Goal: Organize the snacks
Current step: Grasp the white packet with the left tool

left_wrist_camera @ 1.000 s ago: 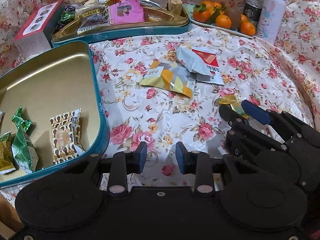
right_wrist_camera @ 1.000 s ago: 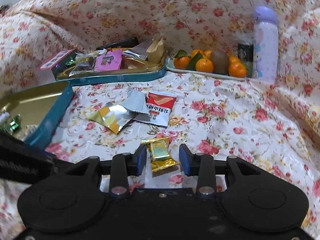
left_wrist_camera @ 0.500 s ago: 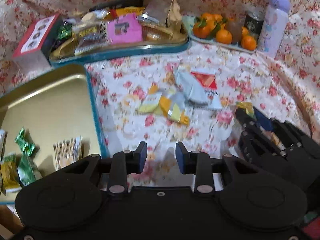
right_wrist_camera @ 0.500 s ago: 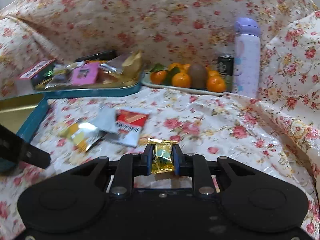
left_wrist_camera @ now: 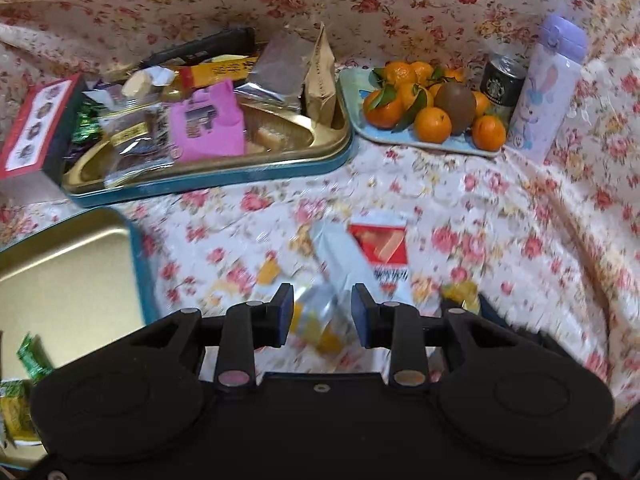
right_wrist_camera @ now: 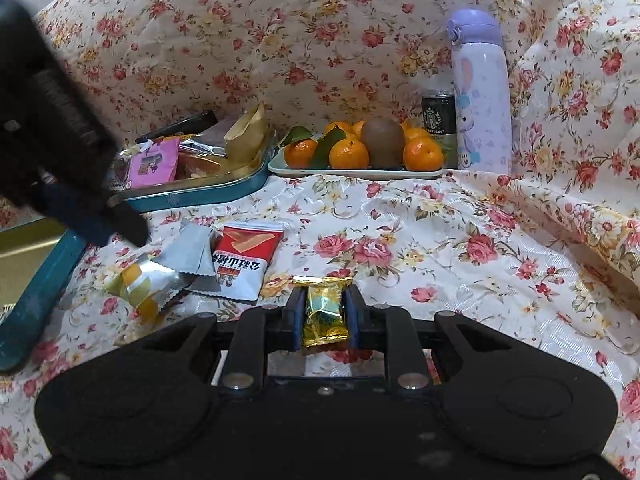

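Observation:
My right gripper [right_wrist_camera: 323, 312] is shut on a gold-wrapped candy [right_wrist_camera: 323, 312], held just above the floral cloth. My left gripper [left_wrist_camera: 322, 316] is open and empty, over a silver-and-yellow snack packet [left_wrist_camera: 316, 316]; it also shows in the right wrist view [right_wrist_camera: 142, 280]. Beside that packet lie a grey packet [right_wrist_camera: 192, 254] and a red-and-white packet [right_wrist_camera: 242, 260]. The gold tin [left_wrist_camera: 76, 272] at left holds green and yellow candies [left_wrist_camera: 24, 380]. A second tin [left_wrist_camera: 208, 168] at the back is full of mixed snacks.
A plate of oranges and a kiwi [right_wrist_camera: 360, 152], a Starbucks can [right_wrist_camera: 438, 118] and a lilac bottle [right_wrist_camera: 482, 96] stand at the back right. A red-edged box [left_wrist_camera: 32, 128] sits at the far left. Floral cloth rises behind and to the right.
My right gripper has closed on the gold candy and lifted it. My left gripper has moved forward and right, away from the gold tin, to over the loose packets.

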`<action>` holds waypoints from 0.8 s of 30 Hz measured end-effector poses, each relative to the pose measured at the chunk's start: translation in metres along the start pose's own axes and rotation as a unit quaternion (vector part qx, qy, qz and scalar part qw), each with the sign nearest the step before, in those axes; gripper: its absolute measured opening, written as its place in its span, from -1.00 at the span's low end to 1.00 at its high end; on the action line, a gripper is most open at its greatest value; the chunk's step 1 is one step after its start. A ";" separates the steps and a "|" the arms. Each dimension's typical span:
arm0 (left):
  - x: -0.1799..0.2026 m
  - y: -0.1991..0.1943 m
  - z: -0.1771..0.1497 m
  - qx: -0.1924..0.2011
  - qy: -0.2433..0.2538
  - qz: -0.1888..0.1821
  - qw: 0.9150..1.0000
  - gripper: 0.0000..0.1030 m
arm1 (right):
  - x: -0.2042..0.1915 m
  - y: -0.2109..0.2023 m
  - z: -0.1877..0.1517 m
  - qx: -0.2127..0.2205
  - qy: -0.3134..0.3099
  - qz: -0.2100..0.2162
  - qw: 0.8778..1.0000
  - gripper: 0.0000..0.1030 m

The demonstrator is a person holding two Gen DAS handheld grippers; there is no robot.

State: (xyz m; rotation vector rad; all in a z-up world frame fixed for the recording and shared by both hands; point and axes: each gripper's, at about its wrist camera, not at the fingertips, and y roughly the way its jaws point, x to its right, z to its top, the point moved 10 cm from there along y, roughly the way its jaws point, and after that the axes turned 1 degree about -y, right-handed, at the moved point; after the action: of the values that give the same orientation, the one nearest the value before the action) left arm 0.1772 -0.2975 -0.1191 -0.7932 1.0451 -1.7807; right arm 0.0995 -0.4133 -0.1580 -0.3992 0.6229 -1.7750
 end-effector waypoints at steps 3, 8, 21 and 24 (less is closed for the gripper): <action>0.006 0.012 0.009 -0.016 -0.008 -0.007 1.000 -0.18 | -0.001 0.000 0.000 -0.001 -0.002 -0.002 1.000 -0.57; 0.011 0.020 0.016 -0.012 0.001 0.007 1.000 -0.18 | 0.000 0.000 -0.001 -0.001 0.002 -0.002 1.000 -0.57; 0.019 0.041 0.014 -0.022 0.032 0.039 0.999 -0.12 | 0.000 0.001 -0.001 -0.002 -0.005 -0.004 1.000 -0.57; 0.018 0.044 0.015 -0.024 0.033 0.043 0.998 -0.12 | 0.000 0.001 -0.001 -0.003 -0.004 -0.004 1.000 -0.57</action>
State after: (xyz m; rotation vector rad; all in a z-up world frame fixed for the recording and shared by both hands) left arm 0.1993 -0.3289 -0.1508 -0.7120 1.1515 -1.7242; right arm 0.1001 -0.4137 -0.1593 -0.4136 0.6204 -1.7790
